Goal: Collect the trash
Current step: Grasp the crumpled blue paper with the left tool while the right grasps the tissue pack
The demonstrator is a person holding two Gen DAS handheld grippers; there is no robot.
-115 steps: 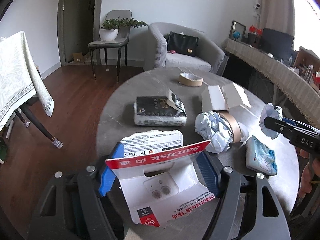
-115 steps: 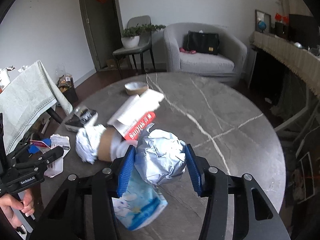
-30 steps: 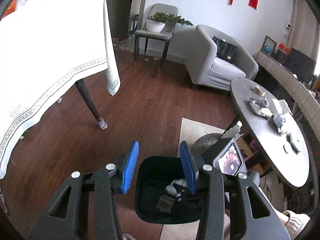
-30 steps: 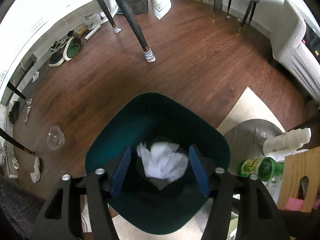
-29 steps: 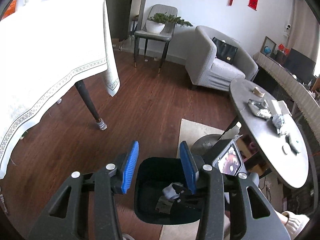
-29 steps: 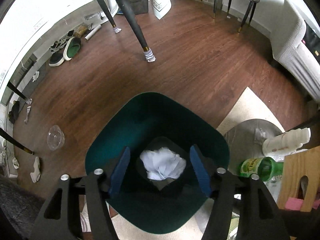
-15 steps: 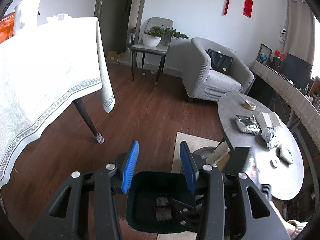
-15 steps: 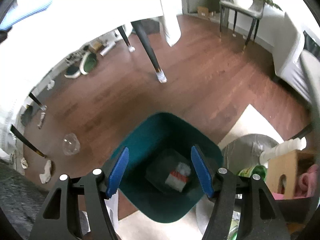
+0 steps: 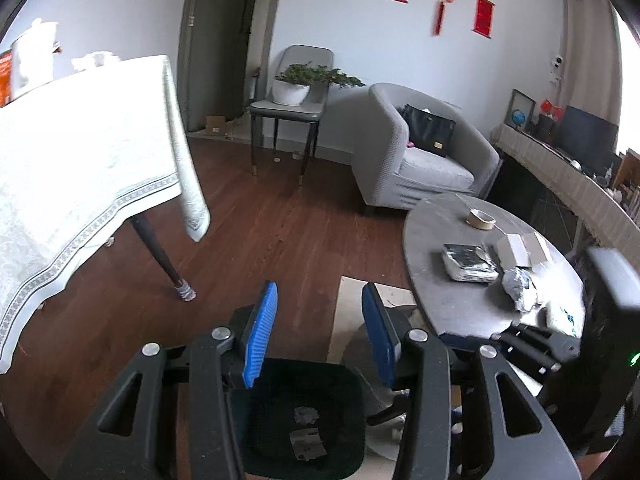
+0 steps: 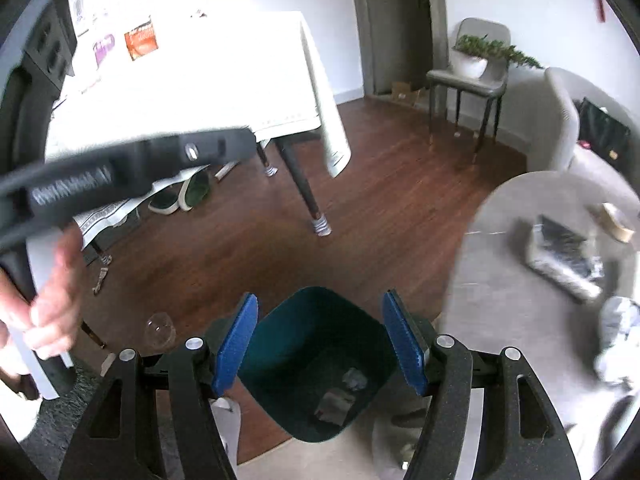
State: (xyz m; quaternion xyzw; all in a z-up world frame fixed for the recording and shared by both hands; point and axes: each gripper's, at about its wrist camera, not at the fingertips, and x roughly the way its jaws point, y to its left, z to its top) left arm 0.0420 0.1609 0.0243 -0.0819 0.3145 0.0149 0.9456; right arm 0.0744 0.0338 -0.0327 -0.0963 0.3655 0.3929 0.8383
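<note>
Left hand-held gripper (image 9: 320, 334): mine, spread apart, nothing between, above the bin.
Bin (image 10: 296, 334): dark green, on the floor beside the desk; paper scraps (image 10: 336, 396) lie at its bottom.
Right hand-held gripper (image 10: 320, 344): mine, wide apart, empty.
Desk (image 9: 448, 296): round, carrying a crumpled wad (image 9: 520, 286) and a foil packet (image 9: 470, 262).

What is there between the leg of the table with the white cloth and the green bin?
In the right wrist view, only bare wood floor lies between the table leg and the bin; both tools are open and empty.
</note>
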